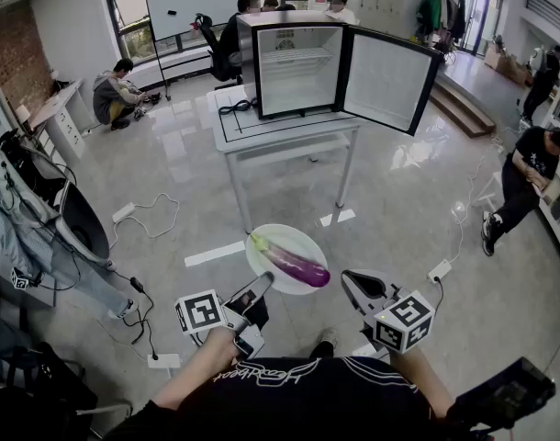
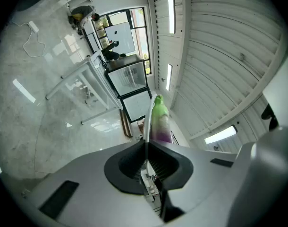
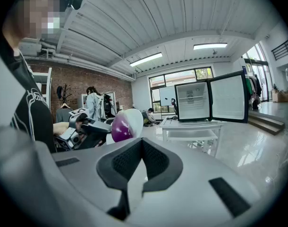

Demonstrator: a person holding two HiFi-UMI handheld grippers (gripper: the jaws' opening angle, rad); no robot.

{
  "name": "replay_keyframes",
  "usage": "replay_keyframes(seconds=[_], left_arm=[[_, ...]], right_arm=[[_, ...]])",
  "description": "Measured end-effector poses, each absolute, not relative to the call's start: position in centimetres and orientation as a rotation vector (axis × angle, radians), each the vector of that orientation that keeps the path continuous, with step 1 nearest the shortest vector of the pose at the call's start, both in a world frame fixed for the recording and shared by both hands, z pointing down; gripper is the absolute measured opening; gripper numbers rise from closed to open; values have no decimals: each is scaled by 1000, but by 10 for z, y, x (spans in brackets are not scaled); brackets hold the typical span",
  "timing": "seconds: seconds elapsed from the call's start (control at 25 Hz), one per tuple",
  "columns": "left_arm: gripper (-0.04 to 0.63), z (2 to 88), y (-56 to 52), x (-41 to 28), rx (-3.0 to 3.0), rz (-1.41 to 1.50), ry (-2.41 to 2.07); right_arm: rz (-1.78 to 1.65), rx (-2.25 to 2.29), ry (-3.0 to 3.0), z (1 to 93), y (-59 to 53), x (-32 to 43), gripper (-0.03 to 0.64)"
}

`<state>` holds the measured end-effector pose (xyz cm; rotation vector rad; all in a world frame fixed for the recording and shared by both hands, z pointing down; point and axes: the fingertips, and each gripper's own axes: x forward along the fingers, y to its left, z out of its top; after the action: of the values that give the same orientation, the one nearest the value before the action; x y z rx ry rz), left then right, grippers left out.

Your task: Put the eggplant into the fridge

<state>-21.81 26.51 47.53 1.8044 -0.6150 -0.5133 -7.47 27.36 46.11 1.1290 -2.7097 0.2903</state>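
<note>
One eggplant (image 1: pixel 294 263), one plate (image 1: pixel 304 241), one fridge (image 1: pixel 298 67), maybe six bystanders (image 1: pixel 528 177)

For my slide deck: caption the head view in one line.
Left hand-held gripper holds a plate bearing the eggplant, open fridge ahead.

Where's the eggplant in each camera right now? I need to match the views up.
Head view: the eggplant lies on the white plate, lower centre.
Left gripper view: the eggplant is at centre, green end up, just past the jaws.
Right gripper view: the eggplant's purple end shows left of centre.
Shared landmark: the fridge, door open, is in all three.
</note>
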Motion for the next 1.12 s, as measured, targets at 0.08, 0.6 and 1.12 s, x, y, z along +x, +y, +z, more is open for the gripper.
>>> replay_keyframes(seconds=[0.08,0.6,1.12], left_arm=[[25,475,265,-219,1807,-505,-627],[25,480,268,-215,1787,-509,-644],[25,464,266,-208,1827,-513,-621]], right_arm=[[292,1134,-2708,460,275,-72,8],[253,1114,-2714,463,278,-69,8],[241,1174,-2710,451,283,-50,8]])
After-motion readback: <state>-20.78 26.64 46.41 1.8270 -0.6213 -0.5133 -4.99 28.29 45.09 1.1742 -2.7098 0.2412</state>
